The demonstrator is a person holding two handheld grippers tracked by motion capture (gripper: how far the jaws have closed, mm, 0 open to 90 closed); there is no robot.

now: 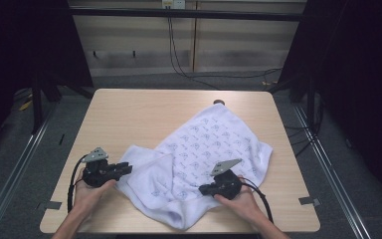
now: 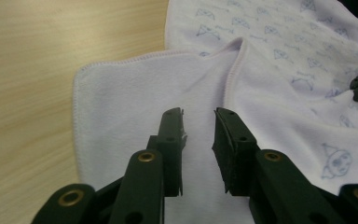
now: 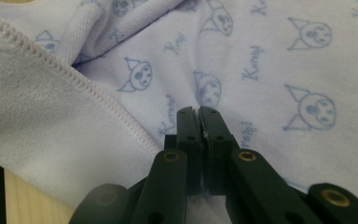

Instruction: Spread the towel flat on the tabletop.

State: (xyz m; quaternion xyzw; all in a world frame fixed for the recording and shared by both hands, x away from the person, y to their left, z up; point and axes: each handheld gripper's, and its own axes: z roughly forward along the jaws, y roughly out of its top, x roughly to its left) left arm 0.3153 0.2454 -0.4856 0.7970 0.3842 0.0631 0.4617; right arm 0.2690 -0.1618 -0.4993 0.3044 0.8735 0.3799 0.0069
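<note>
Left gripper (image 2: 199,128) open over towel (image 1: 209,144), lower left of high view. Right gripper (image 3: 198,114) closed, seemingly empty. Risk: towel drags one-sided, bunches.

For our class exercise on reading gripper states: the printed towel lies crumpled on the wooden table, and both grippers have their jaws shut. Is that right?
Not quite. Only the right gripper is shut; the left gripper view shows the left gripper with its jaws apart over the towel. The towel does lie crumpled on the table.
</note>
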